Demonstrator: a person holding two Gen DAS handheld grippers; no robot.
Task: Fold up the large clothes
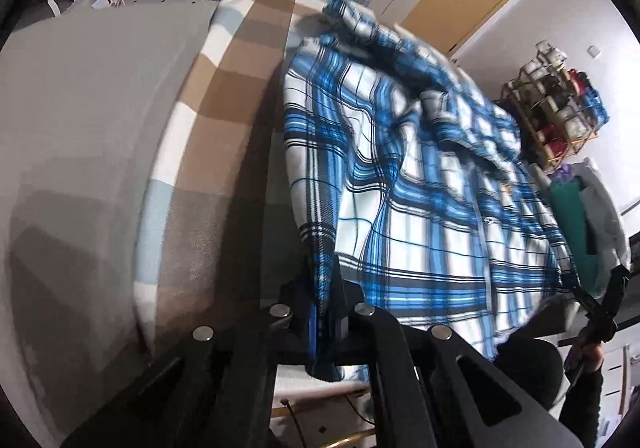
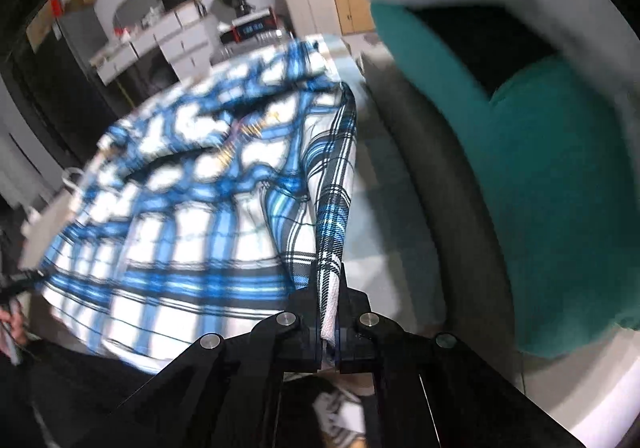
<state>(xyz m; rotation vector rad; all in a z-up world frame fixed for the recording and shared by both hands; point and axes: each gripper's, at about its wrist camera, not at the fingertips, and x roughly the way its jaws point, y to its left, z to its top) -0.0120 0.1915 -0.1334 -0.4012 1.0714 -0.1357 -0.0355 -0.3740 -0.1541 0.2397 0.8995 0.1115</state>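
Two grippers hold one blue-and-white plaid shirt (image 1: 420, 184) between them, each pinching a lower corner of it. The left gripper (image 1: 326, 308) has its jaws closed tight on a fold of the hem, with the plaid cloth squeezed between the dark pads and a bit of it hanging out behind them. The right gripper (image 2: 330, 308) is clamped the same way on the opposite edge, where a narrow white strip of the shirt's inside shows between its pads.

From the left jaws the shirt spreads away and to the right, its body stretched fairly flat near the grip and bunched into loose folds at the far end. From the right jaws it spreads away and to the left, the far part blurred. A button placket runs down the cloth, and one small button (image 1: 487, 221) shows in the left wrist view.

Beneath the shirt lies a bed cover (image 1: 224, 96) checked in tan, white and pale blue, showing just left of the left jaws. To the right of the right jaws sits a teal garment (image 2: 560, 188) with grey cloth beyond it. A person's hand (image 1: 592, 352) in a dark sleeve grips the right tool's handle.
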